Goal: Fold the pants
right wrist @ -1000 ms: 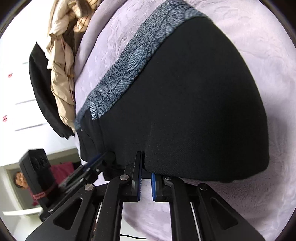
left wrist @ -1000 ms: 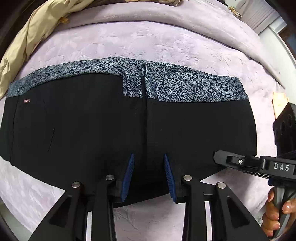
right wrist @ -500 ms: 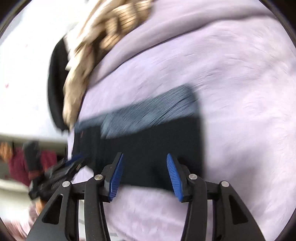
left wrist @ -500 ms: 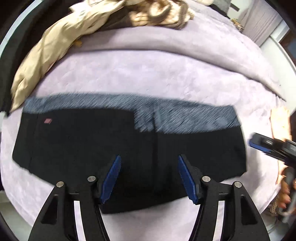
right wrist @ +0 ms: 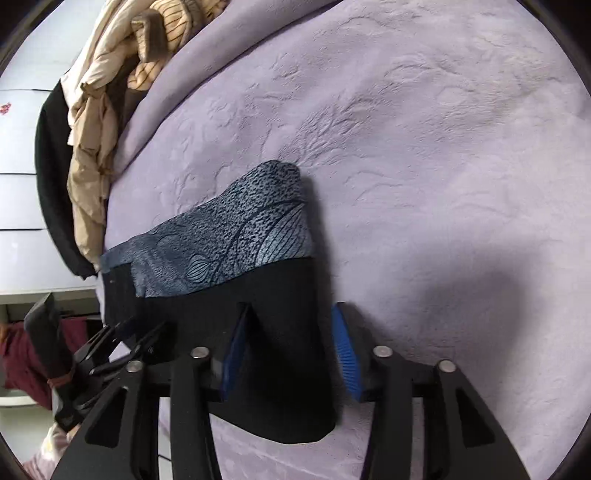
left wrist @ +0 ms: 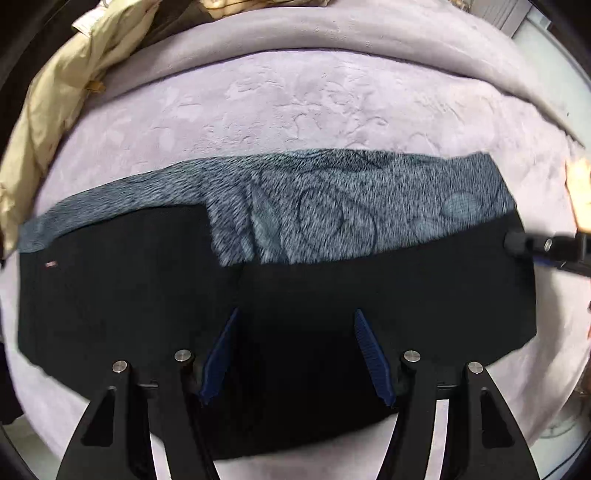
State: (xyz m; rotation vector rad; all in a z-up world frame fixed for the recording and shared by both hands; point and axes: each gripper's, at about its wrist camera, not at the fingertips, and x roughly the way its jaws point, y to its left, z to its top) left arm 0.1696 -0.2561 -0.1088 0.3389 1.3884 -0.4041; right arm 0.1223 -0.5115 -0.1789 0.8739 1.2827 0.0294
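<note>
The black pants (left wrist: 295,295) lie folded flat on the lilac bedspread (left wrist: 295,110), with a blue-grey patterned waistband (left wrist: 332,206) along the far edge. My left gripper (left wrist: 295,354) is open and empty, its blue pads over the near middle of the pants. My right gripper (right wrist: 291,350) is open and empty over the right end of the pants (right wrist: 280,314); the waistband (right wrist: 240,247) lies just beyond it. The right gripper's tip shows in the left wrist view (left wrist: 532,245) at the pants' right edge. The left gripper shows in the right wrist view (right wrist: 122,339).
A heap of beige and black clothes (left wrist: 55,110) lies at the far left of the bed; it also shows in the right wrist view (right wrist: 96,129). A rolled fold of bedspread (left wrist: 332,33) runs along the back. The bed edge is near me.
Both grippers opened and let go of the pants' near edge, pulled back, then came closer over the pants again. The pants lie flat where they were released.
</note>
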